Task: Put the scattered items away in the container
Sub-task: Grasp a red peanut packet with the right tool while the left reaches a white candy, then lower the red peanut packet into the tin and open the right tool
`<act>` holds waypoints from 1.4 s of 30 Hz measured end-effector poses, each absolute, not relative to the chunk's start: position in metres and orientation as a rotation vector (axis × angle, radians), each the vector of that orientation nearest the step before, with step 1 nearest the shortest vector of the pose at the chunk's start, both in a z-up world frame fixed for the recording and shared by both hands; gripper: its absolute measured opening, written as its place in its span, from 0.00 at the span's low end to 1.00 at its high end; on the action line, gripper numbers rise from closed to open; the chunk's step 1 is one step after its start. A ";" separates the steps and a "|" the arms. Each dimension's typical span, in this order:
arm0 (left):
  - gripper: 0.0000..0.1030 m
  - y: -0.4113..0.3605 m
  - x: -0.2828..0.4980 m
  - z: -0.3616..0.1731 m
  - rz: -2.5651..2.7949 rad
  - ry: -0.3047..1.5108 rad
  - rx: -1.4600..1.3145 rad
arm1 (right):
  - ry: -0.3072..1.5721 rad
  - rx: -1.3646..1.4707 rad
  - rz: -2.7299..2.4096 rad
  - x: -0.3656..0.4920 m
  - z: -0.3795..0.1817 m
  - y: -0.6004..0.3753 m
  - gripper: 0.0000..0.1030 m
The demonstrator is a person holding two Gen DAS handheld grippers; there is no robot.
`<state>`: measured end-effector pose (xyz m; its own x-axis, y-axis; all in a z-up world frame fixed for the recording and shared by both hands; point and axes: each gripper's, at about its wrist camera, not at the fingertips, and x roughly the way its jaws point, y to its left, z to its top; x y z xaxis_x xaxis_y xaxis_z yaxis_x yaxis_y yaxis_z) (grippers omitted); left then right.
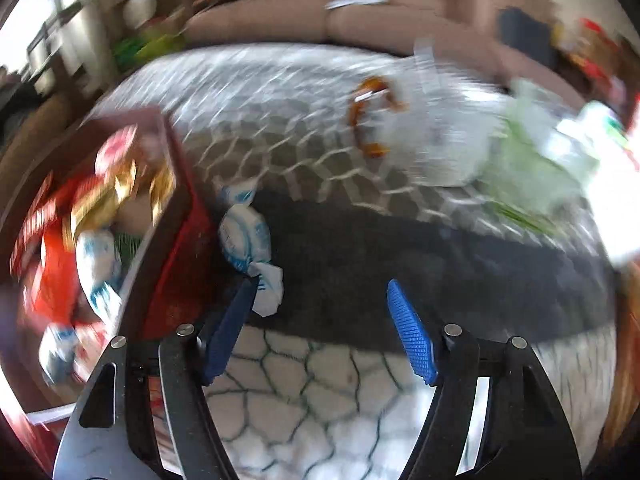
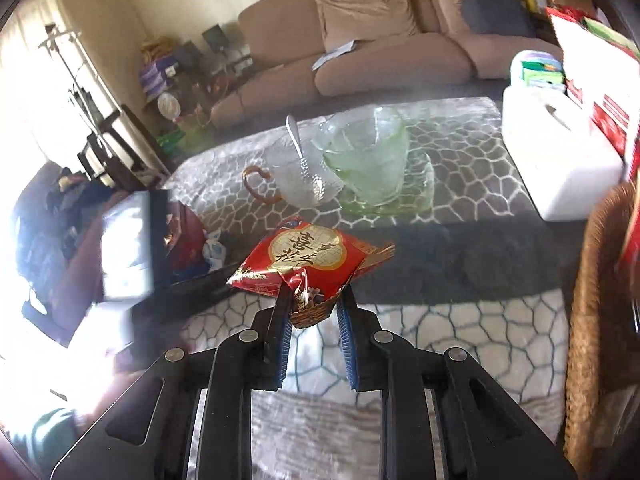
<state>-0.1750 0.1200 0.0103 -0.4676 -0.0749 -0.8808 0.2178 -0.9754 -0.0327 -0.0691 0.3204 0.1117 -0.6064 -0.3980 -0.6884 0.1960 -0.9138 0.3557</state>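
Tongs on the right (image 2: pixel 312 300) were clenched on the lower corner of a red and gold snack packet (image 2: pixel 310 262), held clear above the tabletop (image 2: pixel 460 248); with so little of the crinkled wrapper between the blue pads (image 2: pixel 345 332), it could have slipped free on the way across, or twisted and caught the container's wall. The left tongs (image 1: pixel 320 300) hung released and empty, their near pad almost touching the twisted end of a blue and white wrapped candy (image 1: pixel 246 240) that lay on the tabletop right against the outside of the red container (image 1: pixel 180 216). The left view was smeared by motion, so a hasty closing there might have nipped only the wrapper tail or knocked the wall. Inside the container lay red packets, gold-wrapped sweets (image 1: pixel 120 192) and more blue and white candies (image 1: pixel 98 264). Farther off stood a clear glass bowl (image 2: pixel 300 182) with a spoon in it and an apparently empty green glass cup (image 2: pixel 368 160) on its saucer.
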 end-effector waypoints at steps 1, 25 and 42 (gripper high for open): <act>0.63 0.120 -0.181 0.003 -2.496 0.238 1.536 | -0.361 1.160 -2.530 -0.065 0.112 0.324 0.20; 0.00 0.100 -0.106 0.032 -2.821 0.569 1.574 | -0.373 1.150 -2.487 -0.050 0.101 0.316 0.20; 0.14 -0.119 -0.111 0.100 -2.707 0.565 1.522 | -0.126 1.101 -2.166 -0.101 0.125 0.095 0.21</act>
<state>-0.1106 -0.1193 0.1001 -0.5352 0.1856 -0.8241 0.1598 -0.9357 -0.3144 -0.1012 0.0949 0.1247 -0.3987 -0.6205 -0.6753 0.5382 -0.7545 0.3756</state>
